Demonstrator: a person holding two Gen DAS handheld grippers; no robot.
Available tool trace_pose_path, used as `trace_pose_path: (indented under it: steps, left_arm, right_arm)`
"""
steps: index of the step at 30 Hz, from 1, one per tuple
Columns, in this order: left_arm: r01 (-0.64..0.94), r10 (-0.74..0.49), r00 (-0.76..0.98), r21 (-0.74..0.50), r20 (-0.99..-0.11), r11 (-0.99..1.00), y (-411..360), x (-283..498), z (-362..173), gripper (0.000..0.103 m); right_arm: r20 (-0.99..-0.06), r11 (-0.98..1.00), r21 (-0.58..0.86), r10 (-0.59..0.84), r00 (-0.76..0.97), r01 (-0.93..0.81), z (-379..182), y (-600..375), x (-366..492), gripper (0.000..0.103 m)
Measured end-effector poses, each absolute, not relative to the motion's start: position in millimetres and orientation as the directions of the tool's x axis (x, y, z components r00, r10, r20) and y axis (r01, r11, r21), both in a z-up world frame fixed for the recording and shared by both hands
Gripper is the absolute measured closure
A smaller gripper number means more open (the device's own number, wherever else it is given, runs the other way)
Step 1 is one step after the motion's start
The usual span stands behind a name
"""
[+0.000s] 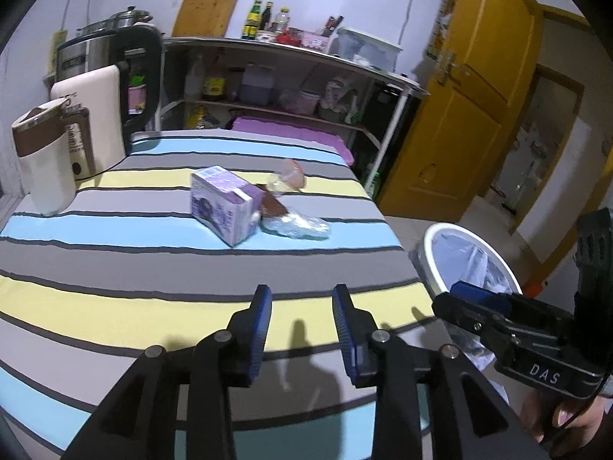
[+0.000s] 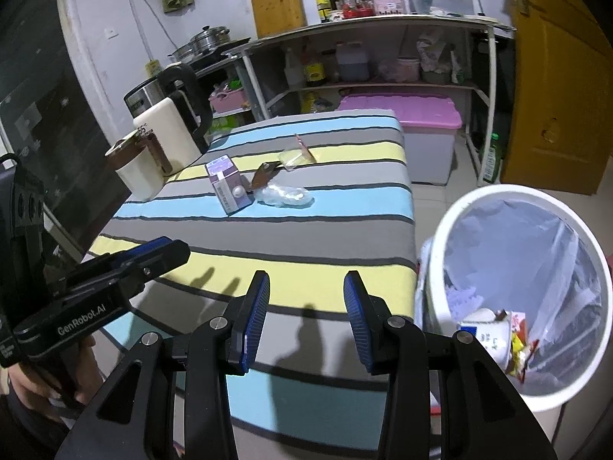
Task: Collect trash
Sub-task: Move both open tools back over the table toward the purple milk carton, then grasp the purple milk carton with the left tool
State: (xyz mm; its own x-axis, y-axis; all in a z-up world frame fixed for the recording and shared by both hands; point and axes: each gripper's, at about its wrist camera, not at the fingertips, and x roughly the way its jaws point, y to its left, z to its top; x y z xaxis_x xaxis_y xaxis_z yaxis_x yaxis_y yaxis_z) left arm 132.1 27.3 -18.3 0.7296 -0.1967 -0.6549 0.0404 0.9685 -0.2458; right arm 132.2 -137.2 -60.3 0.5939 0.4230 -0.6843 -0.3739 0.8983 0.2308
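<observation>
Surface (image 1: 115,299) covering: horizontal bands of grey, pale yellow and light blue, divided by thin dark lines. Carton (image 1: 222,203): purple with white end panel. Crumpled wrapper (image 1: 297,226): pale blue-white, translucent. Bin (image 2: 452,268): white rim, clear bluish liner. Both grippers: black bodies, blue ribbed pads (image 1: 264,329). Door (image 1: 471,88): orange-yellow. Storage box lid (image 2: 402,109): pink.

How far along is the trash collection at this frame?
Partly done: the bin beside the table already holds a cup and wrappers. Nothing is in hand; the left gripper and right gripper are both open and empty. Left on the table: the purple carton, brown wrapper, clear wrapper and crumpled plastic.
</observation>
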Motion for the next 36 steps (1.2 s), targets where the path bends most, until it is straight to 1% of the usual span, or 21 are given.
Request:
trace_pose_path:
  steps: [3,10,16,18,19,21,23,30,34,36]
  left_arm:
    - [0.011,-0.177,0.731,-0.247,-0.659,0.969,37,140,-19,0.069]
    - [-0.045,-0.148,0.736,-0.266,-0.661,0.963,51,164,-20,0.058]
    - [-0.080,-0.133,0.735,-0.280,-0.665,0.957,56,190,-23,0.057]
    - [-0.095,-0.126,0.734,-0.285,-0.668,0.954,58,199,-24,0.055]
    - [-0.103,-0.123,0.734,-0.288,-0.669,0.952,59,203,-24,0.052]
    - [-0.122,-0.110,0.737,-0.291,-0.667,0.949,60,211,-24,0.050]
    - [-0.139,-0.092,0.740,-0.286,-0.666,0.948,61,219,-24,0.049]
    - [-0.216,-0.033,0.717,-0.267,-0.696,0.939,67,249,-36,0.048]
    - [-0.223,-0.020,0.712,-0.254,-0.702,0.941,64,259,-39,0.042]
    - [-0.226,-0.006,0.707,-0.235,-0.707,0.945,63,265,-41,0.041]
  right_arm:
    - [-0.687,0.894,0.229,0.429,0.587,-0.385,-62,-131,140,0.062]
    - [-0.694,0.882,0.229,0.444,0.567,-0.411,-67,-118,160,0.062]
    - [-0.699,0.874,0.219,0.450,0.556,-0.433,-71,-108,175,0.062]
    - [-0.703,0.873,0.217,0.450,0.551,-0.437,-73,-107,182,0.062]
    - [-0.703,0.872,0.218,0.452,0.549,-0.439,-73,-106,186,0.061]
    - [-0.703,0.871,0.217,0.453,0.549,-0.440,-74,-104,191,0.059]
    - [-0.701,0.869,0.221,0.457,0.548,-0.443,-75,-103,198,0.055]
    - [-0.709,0.868,0.223,0.457,0.537,-0.444,-83,-98,213,0.055]
    - [-0.716,0.869,0.221,0.453,0.532,-0.443,-87,-95,219,0.055]
    - [-0.717,0.870,0.218,0.450,0.532,-0.442,-88,-93,223,0.055]
